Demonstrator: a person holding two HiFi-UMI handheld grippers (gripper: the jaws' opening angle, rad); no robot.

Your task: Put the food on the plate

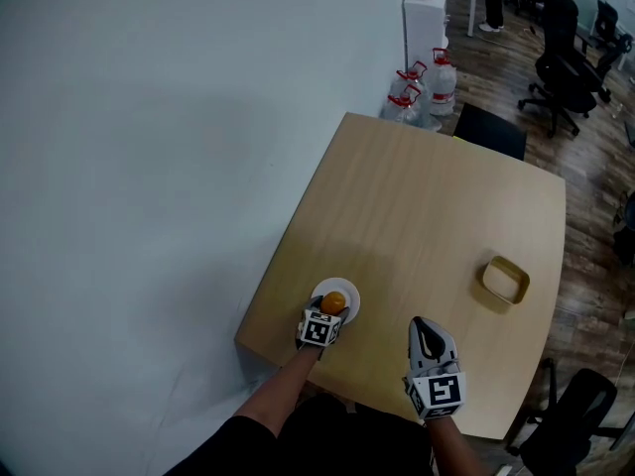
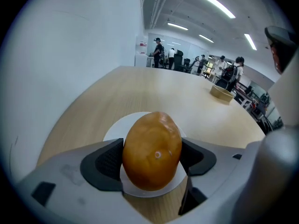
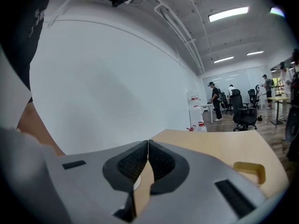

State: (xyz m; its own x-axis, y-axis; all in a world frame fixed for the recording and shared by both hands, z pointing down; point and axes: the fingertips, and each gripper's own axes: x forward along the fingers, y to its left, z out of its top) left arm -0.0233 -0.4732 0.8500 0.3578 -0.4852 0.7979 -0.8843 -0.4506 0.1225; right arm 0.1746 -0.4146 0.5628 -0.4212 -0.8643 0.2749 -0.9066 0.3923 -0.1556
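Food: an orange-brown rounded piece, clamped across its middle by the 2 jaws of the left gripper, directly over the white plate near the table's front corner. We cannot tell whether its underside already touches the plate. We judge that the side grip stops the rounded piece from rolling until it is set down. The right gripper, jaws pressed together on nothing, hovers to the side, out of the left gripper's way. 1 tan dish sits well apart.
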